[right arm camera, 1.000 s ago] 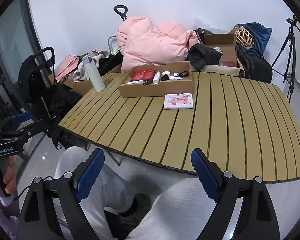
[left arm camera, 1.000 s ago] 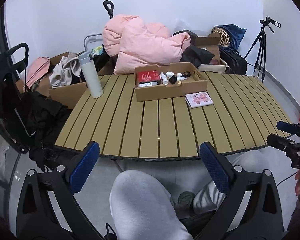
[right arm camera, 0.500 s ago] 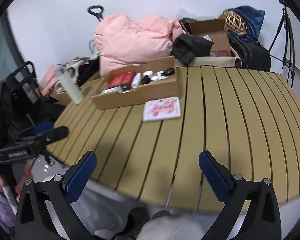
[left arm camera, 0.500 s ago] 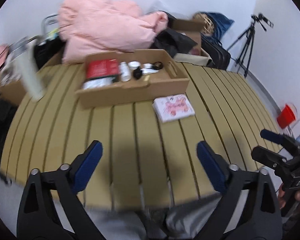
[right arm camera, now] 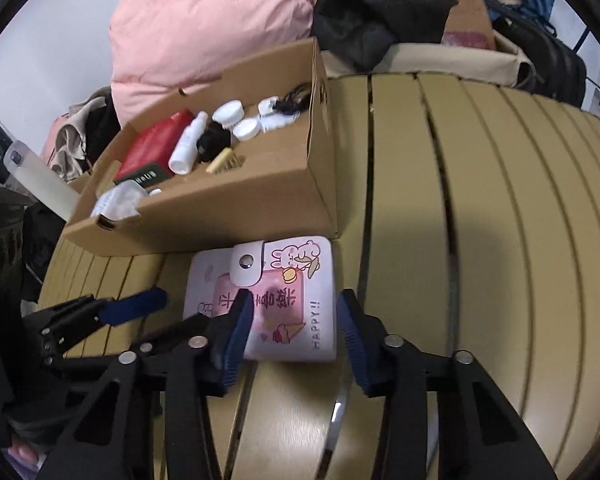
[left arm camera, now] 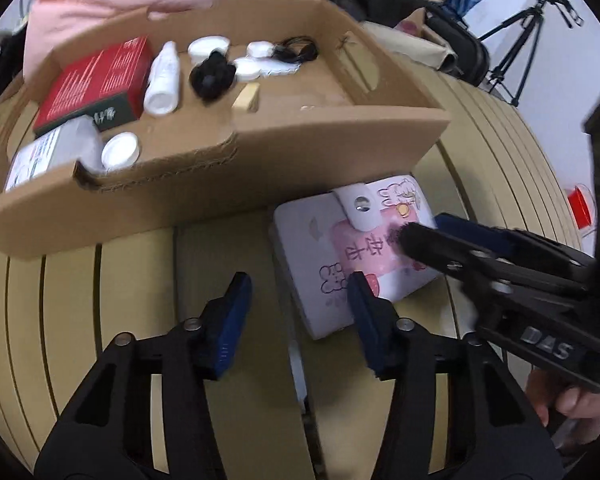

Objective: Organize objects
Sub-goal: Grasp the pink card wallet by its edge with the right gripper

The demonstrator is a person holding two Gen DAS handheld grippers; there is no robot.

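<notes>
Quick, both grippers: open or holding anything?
Left gripper: open, empty, beside the pink-and-white cartoon notebook.
Right gripper: open, straddling the notebook, not gripping.

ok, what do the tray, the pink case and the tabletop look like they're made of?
Tray: corrugated cardboard, matte brown; the fluted layers show at the torn front edge.
Case: looks like smooth faux leather or plastic with a printed cartoon cover and a white snap tab; a slight sheen, but I can't tell which.
Tabletop: separate tan slats with a flat, even finish, probably painted metal or wood; the pictures don't settle it.
</notes>
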